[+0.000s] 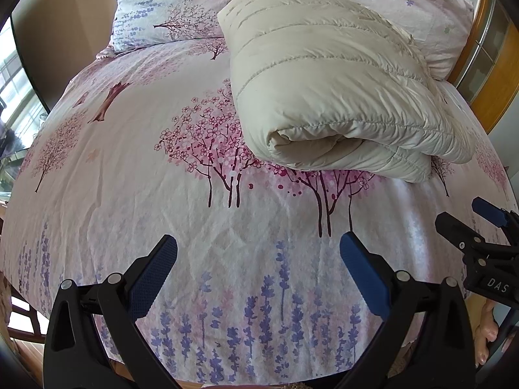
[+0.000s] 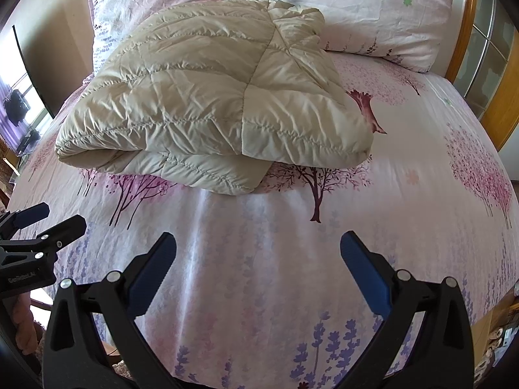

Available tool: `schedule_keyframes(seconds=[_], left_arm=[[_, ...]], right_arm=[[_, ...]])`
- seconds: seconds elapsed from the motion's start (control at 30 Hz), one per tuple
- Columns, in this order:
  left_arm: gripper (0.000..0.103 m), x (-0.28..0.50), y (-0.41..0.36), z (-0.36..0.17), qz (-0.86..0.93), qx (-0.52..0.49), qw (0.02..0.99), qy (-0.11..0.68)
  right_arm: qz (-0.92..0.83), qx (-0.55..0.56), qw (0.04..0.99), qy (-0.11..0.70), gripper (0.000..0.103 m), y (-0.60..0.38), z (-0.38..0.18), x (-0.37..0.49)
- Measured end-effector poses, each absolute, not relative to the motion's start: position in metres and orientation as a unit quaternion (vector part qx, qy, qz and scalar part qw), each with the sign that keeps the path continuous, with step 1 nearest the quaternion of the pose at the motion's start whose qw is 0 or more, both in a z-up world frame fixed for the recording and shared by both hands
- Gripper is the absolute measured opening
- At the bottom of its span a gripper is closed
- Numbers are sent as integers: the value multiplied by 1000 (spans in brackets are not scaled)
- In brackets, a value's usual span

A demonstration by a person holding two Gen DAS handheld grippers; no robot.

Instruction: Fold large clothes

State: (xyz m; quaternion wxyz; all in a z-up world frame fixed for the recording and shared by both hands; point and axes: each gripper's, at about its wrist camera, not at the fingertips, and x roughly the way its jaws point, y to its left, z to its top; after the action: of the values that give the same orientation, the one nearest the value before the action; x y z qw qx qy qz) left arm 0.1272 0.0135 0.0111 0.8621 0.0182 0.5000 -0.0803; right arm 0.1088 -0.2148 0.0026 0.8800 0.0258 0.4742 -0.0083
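Each hand-held gripper, left and right, is held spread and empty above the bed, because the quilted jacket is judged already folded.

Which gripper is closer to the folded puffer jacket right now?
Neither clearly; roughly level. The left gripper sits short of the folded puffer jacket, toward its left side; the right gripper sits short of it toward its right. Both open, apart from it.

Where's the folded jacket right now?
The jacket lies folded on the bed, just short of the pillows, ahead of both open tools: upper right in the left wrist view, upper left in the right.
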Motion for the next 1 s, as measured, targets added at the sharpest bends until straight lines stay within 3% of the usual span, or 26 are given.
schedule_keyframes(seconds=[1.0], left_arm=[[101, 127, 11, 11, -81, 21, 862, 500]], right_arm=[[-8, 28, 880, 474, 101, -211, 2, 107]])
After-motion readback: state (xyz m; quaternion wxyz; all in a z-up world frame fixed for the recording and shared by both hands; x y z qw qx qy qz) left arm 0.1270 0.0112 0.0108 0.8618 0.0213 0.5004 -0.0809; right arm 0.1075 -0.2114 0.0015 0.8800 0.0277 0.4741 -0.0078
